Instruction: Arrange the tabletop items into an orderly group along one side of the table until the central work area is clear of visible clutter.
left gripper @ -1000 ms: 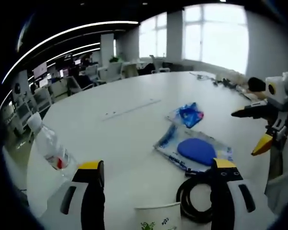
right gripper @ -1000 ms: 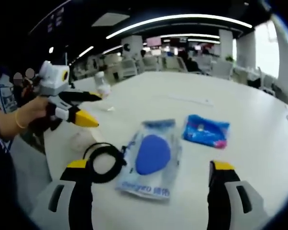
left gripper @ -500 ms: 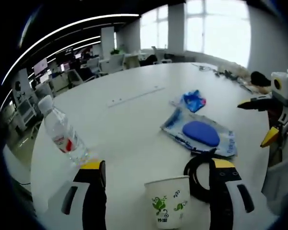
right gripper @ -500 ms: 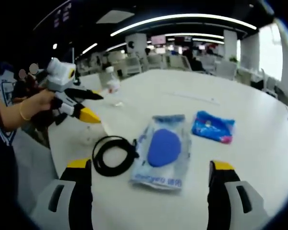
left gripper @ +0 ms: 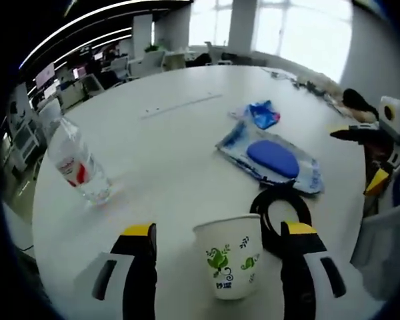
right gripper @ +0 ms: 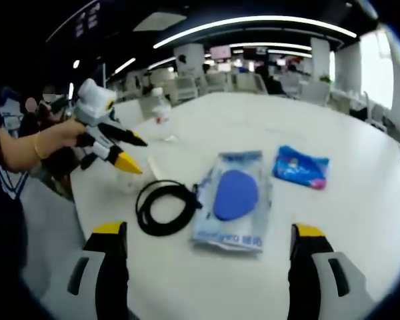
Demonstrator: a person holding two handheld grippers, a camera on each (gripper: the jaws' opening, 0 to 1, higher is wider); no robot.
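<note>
A white paper cup (left gripper: pixel 230 265) with a green print stands upright between the jaws of my left gripper (left gripper: pixel 219 229), which is open and not touching it. Left of it is a clear water bottle (left gripper: pixel 77 167) with a red label. A black cable coil (left gripper: pixel 280 212) lies to the cup's right, beside a clear packet holding a blue oval (left gripper: pixel 272 157) and a small blue packet (left gripper: pixel 262 115). My right gripper (right gripper: pixel 210 231) is open and empty, above the coil (right gripper: pixel 165 208) and the clear packet (right gripper: pixel 235 197). It also appears at the right edge of the left gripper view (left gripper: pixel 357 160).
The round white table (left gripper: pixel 173 133) has its near edge just below both grippers. A person's hand (right gripper: pixel 53 140) holds the left gripper (right gripper: pixel 137 155). Small cables and a dark object (left gripper: pixel 357 103) lie at the table's far right rim. Office chairs and desks stand beyond.
The left gripper view has drawn back and tipped down, so the cup now shows whole between the jaws. The right gripper view has drawn back a little from the items.
</note>
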